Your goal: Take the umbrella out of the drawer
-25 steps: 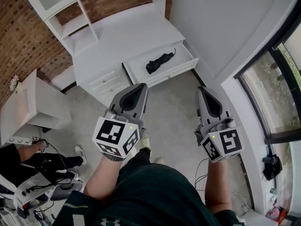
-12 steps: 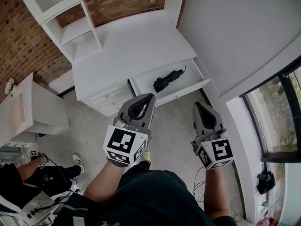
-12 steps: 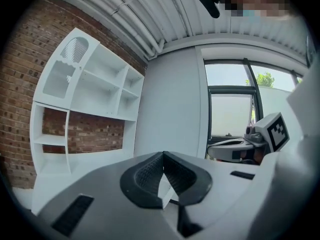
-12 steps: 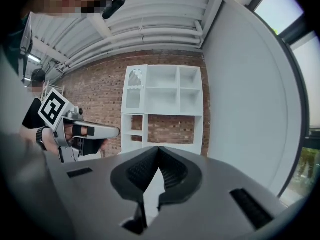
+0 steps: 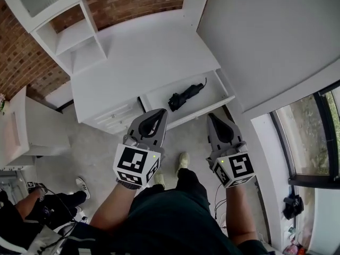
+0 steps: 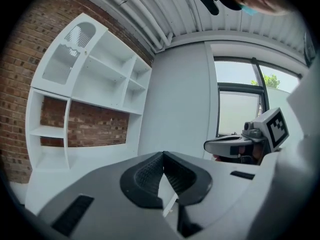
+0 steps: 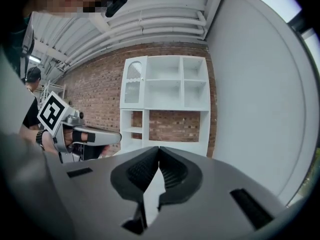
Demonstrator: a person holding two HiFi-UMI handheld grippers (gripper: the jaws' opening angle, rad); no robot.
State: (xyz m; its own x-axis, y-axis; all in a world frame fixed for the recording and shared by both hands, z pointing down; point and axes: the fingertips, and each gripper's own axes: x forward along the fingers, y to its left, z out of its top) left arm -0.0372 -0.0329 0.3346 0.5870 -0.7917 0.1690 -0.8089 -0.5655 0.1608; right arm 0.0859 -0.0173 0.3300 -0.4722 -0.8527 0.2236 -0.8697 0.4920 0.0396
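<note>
A folded black umbrella (image 5: 185, 95) lies in the open white drawer (image 5: 218, 102) of a white desk (image 5: 143, 62), seen in the head view. My left gripper (image 5: 161, 111) hovers just short of the drawer's front edge, left of the umbrella, jaws shut and empty. My right gripper (image 5: 211, 116) hangs a little nearer to me, below the drawer's right half, also shut with nothing in it. In the left gripper view the shut tips (image 6: 163, 154) face the white shelf unit (image 6: 95, 89). The right gripper's shut tips (image 7: 159, 148) point at the same shelving (image 7: 167, 101).
A white shelf unit (image 5: 58, 20) rises from the desk against a brick wall (image 5: 21, 57). A white wall panel (image 5: 271, 41) and a window (image 5: 319, 137) run along the right. A second white cabinet (image 5: 29, 129) stands at left; a seated person (image 5: 37, 209) is at lower left.
Both grippers have moved forward toward the desk and sunk a little, so the open drawer now lies just beyond their tips. Their jaws stayed shut.
</note>
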